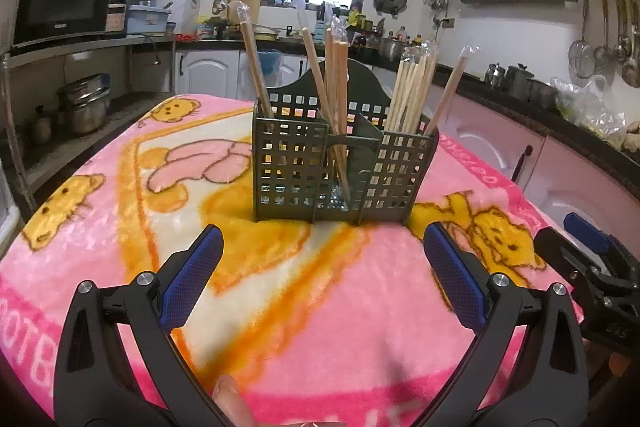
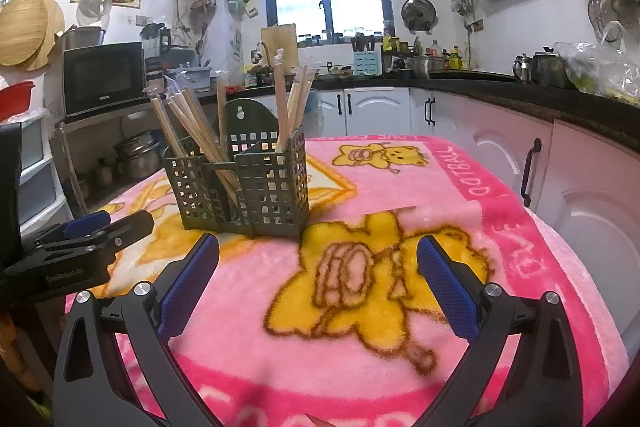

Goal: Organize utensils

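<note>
Both tongs hang low over the pink blanket (image 1: 320, 307) that covers the counter, and neither holds anything: the left tongs (image 1: 322, 267) are spread wide with bare blanket between the blue pads; the right tongs (image 2: 318, 275) are spread just as wide and likewise empty. The task's thing, a dark green slotted holder (image 1: 340, 167), stands upright on the blanket a little beyond the left tongs, and in the right wrist view it sits ahead and to the left; it has three compartments across its front. The wrapped chopsticks (image 1: 336, 83) all stand inside it; no loose ones show on the blanket in either view, so I judge the sorting to be at or near its end, or paused between picks. By my count the left compartment holds one stick, the middle about five, and the right a tight bundle of perhaps six or seven plus one leaning off alone; the bundle is too packed to count for certain. One holder, two tongs, one blanket. If anything is left to do, it would likely be evening out the compartments: that calls for one pair of tongs to rise above the stick tops, close on a single stick near its upper end, and lift it straight out without dragging its neighbours.
</note>
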`<state>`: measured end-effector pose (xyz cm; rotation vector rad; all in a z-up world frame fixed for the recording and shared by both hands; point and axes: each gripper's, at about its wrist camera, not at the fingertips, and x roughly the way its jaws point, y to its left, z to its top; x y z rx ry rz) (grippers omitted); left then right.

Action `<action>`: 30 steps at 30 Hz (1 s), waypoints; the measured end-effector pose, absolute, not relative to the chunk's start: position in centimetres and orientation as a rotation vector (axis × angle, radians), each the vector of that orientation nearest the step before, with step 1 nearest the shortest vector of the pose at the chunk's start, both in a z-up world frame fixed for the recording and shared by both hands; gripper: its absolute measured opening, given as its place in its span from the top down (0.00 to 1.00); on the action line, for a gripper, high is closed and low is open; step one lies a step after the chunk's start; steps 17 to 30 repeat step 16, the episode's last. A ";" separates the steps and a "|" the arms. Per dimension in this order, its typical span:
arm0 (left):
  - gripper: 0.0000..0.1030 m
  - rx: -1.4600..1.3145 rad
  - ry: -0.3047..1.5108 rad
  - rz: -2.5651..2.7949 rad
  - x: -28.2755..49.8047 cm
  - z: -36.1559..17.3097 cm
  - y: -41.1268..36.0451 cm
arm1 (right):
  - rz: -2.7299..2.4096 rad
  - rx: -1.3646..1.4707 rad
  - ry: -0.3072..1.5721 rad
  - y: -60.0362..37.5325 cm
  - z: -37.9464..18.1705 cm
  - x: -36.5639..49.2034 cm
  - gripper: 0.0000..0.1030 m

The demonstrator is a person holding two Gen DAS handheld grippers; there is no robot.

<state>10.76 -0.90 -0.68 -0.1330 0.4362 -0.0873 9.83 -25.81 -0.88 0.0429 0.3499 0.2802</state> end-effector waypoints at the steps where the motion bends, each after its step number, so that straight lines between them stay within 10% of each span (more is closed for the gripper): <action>1: 0.10 -0.135 0.433 -0.091 10.7 -0.7 -0.9 | 0.281 0.042 0.349 -25.8 -0.9 9.8 0.06; 30: 0.10 -0.186 0.479 -0.112 11.6 0.6 0.4 | 0.250 0.078 0.401 -27.3 -0.6 10.9 0.06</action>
